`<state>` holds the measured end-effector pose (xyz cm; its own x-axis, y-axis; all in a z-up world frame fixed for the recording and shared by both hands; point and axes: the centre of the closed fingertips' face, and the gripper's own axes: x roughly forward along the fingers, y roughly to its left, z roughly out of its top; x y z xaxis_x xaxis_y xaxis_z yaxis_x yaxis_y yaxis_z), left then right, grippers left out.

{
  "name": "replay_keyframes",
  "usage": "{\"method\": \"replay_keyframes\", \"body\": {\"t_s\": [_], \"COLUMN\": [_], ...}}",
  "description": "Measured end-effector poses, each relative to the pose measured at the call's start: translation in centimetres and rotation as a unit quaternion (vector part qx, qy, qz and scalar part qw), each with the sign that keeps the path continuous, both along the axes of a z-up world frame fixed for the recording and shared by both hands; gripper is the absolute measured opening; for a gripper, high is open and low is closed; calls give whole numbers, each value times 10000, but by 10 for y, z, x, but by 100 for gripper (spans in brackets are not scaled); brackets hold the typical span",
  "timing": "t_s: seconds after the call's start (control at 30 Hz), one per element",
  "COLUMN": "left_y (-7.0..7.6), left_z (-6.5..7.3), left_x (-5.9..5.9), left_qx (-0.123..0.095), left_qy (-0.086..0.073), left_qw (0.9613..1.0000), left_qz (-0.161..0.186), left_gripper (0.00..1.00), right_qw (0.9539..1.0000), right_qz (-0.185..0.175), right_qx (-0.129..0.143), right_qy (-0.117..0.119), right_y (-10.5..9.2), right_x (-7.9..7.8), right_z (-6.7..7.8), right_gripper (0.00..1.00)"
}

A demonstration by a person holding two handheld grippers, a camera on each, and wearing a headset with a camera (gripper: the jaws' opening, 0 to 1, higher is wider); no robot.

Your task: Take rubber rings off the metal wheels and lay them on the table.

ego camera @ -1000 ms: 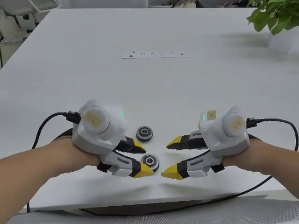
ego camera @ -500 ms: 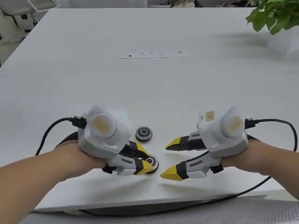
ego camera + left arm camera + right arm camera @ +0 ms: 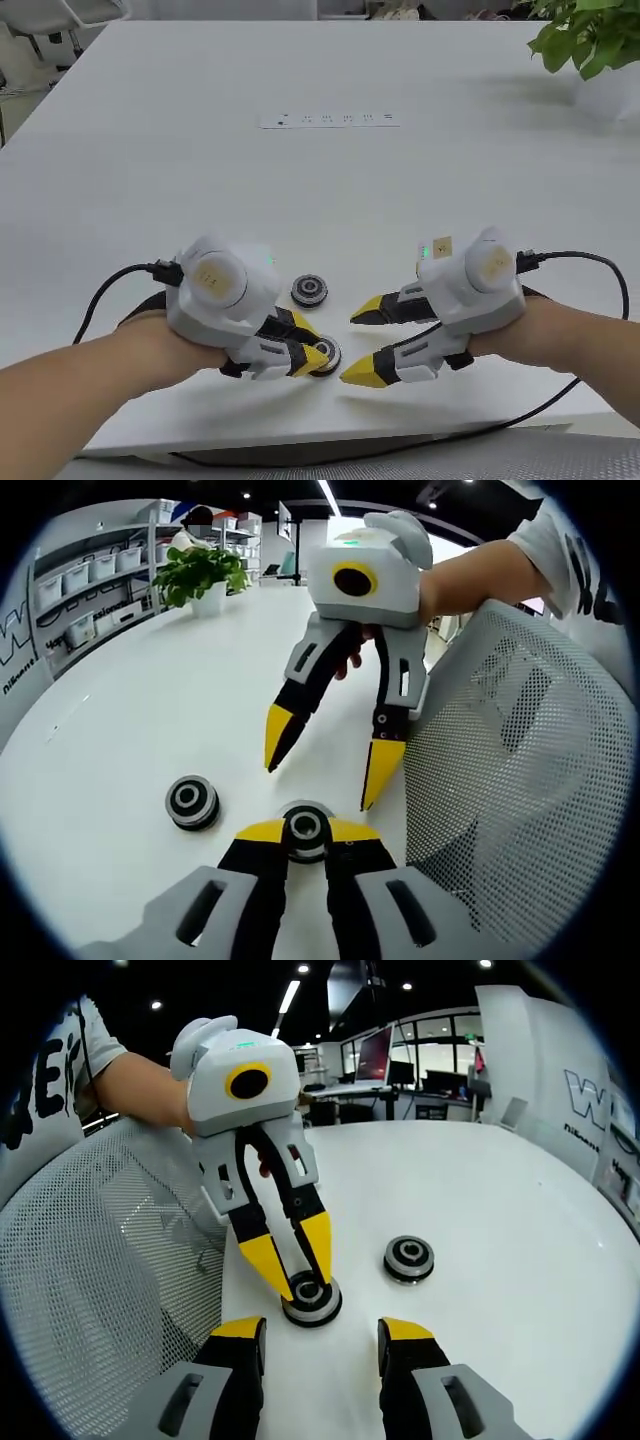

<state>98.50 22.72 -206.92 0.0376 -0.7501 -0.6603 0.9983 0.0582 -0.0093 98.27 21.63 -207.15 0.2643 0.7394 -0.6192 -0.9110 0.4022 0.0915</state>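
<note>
- The left gripper [image 3: 311, 342] sits low at the near edge of the white worktop [image 3: 300, 180], its fingers clenched on the near wheel [image 3: 324, 354].
- In the left gripper view its two yellow tips press against opposite sides of that wheel, which rests flat on the worktop.
- The right gripper [image 3: 348, 347] faces the left one from the other side, tips pointing at the near wheel but apart from it.
- Its fingers are released, spread wide with nothing between them; the right gripper view shows bare worktop in the gap.
- The far wheel [image 3: 309, 290] lies flat just beyond the near one, close to it but not touching, and free of both grippers.
- The far wheel carries its dark rubber ring [image 3: 192, 823] around the metal hub; the near wheel shows a dark outer band as well.
- No loose ring lies on the worktop.
- A black cable [image 3: 98, 293] runs from the left gripper off the near edge.
- A white power strip [image 3: 330, 119] lies well away towards the middle of the worktop.
- A potted plant [image 3: 585, 35] stands at the far right corner.
</note>
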Motion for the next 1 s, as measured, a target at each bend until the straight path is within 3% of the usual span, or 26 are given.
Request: {"method": "replay_keyframes", "body": {"t_s": [0.1, 0.47, 1.0], "left_y": [0, 0, -1], "left_z": [0, 1, 0], "left_x": [0, 1, 2], "left_qx": [51, -23, -61], "left_qy": [-238, -224, -235], "left_qw": [9996, 9997, 9997], "left_qz": [-116, -19, 19], "left_gripper": [9, 9, 9], "right_qw": [10000, 9997, 9999], "right_qz": [69, 225, -53], "right_qx": [2, -102, 58], "right_qy": [-24, -28, 110], "right_y": [5, 18, 18], "right_x": [2, -1, 1], "right_z": [2, -8, -13], "right_gripper": [43, 38, 26]}}
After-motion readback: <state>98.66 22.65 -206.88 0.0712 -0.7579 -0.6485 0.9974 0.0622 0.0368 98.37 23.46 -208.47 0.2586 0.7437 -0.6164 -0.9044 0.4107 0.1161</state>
